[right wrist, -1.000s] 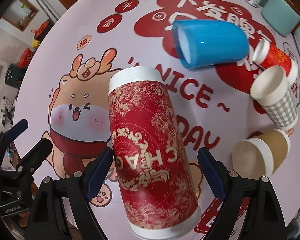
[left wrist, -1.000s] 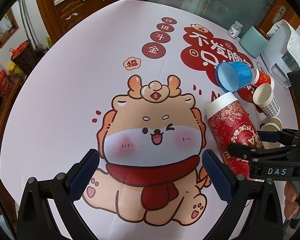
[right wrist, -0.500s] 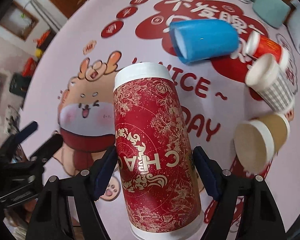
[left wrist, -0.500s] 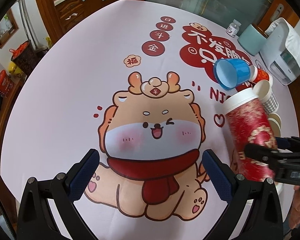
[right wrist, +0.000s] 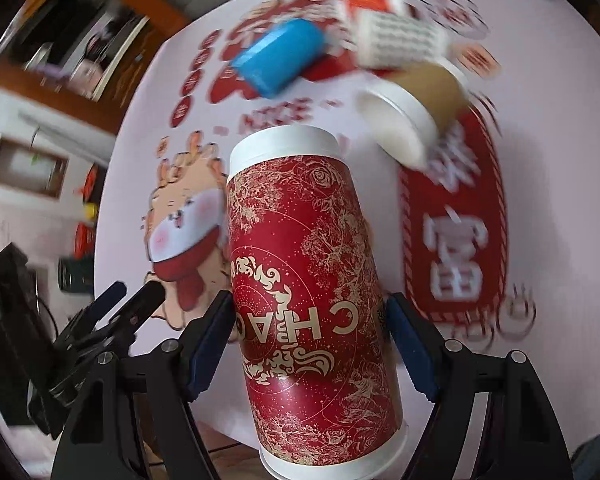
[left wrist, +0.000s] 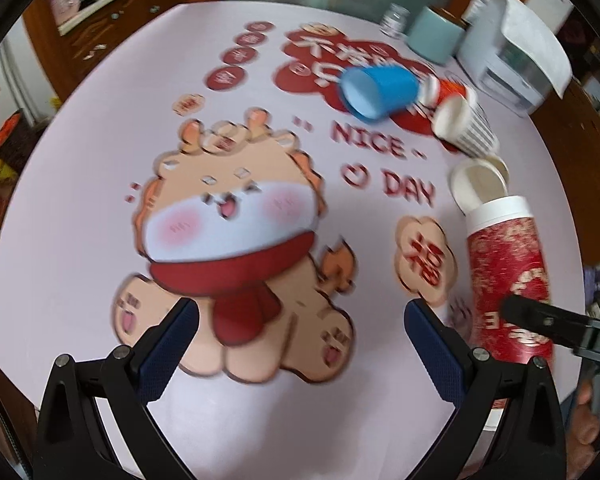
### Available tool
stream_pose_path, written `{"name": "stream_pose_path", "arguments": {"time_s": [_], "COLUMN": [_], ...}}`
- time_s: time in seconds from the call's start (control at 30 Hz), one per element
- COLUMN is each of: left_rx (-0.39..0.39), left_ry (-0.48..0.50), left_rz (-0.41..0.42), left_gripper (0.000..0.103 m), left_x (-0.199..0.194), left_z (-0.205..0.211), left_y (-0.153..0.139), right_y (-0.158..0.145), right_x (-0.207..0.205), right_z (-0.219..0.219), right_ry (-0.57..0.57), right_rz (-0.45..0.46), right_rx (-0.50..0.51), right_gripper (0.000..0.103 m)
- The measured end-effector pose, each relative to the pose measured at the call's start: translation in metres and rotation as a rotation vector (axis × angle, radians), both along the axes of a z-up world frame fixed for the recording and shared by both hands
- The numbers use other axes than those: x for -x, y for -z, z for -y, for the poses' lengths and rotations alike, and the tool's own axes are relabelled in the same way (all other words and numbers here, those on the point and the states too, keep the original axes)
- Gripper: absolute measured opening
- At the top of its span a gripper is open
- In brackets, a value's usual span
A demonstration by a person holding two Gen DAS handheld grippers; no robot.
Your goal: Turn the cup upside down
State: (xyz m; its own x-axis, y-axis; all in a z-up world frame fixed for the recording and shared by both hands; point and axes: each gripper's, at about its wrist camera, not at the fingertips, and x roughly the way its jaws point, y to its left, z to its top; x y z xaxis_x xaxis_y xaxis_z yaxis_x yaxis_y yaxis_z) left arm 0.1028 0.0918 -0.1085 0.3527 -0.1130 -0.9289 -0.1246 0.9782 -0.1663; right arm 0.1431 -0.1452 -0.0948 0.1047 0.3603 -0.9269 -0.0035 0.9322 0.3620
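Observation:
My right gripper (right wrist: 310, 344) is shut on a tall red cup with gold patterns and white rims (right wrist: 308, 292), its blue pads pressed on both sides, holding it lifted near the table's near right edge. The same cup (left wrist: 508, 280) shows at the right of the left wrist view with a right finger across it. My left gripper (left wrist: 300, 344) is open and empty over the cartoon print on the white tablecloth (left wrist: 80, 208).
A blue cup (left wrist: 380, 88) lies on its side at the back. A red cup (left wrist: 448, 92), a checked paper cup (left wrist: 466, 128) and a brown paper cup (right wrist: 416, 108) lie nearby. A teal box (left wrist: 436, 40) and a white appliance (left wrist: 508, 56) stand at the far right.
My right gripper has carried the red cup to the right and nearer the table's edge, turning it more upright. The left gripper's view has swung right; both views are blurred.

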Motion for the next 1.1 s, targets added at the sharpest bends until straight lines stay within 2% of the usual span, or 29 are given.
{"name": "stream_pose_path", "arguments": {"time_s": [0.23,0.4,0.8,1.1], "left_rx": [0.012,0.01,0.02,0.09], "left_ry": [0.084,0.107,0.127,0.159], "left_rz": [-0.05,-0.07,-0.077,-0.111], "left_gripper": [0.102,0.102,0.102,0.102], "left_x": [0.008,0.011,0.01,-0.003], "left_z": [0.034,0.045,0.052,0.063], "left_y": [0.013,0.017,0.014,0.014], "right_y": [0.046,0.059,0.05,0.031], "right_x": [0.035,0.045,0.05,0.069], "right_z": [0.042,0.046,0.048,0.063], "right_ry": [0.11,0.124,0.13,0.12], "right_rz": [-0.072,-0.082,-0.059,-0.013], "right_rx": [-0.067,-0.124,-0.21,-0.252], "right_gripper": [0.078,0.079,0.085,0.085]}}
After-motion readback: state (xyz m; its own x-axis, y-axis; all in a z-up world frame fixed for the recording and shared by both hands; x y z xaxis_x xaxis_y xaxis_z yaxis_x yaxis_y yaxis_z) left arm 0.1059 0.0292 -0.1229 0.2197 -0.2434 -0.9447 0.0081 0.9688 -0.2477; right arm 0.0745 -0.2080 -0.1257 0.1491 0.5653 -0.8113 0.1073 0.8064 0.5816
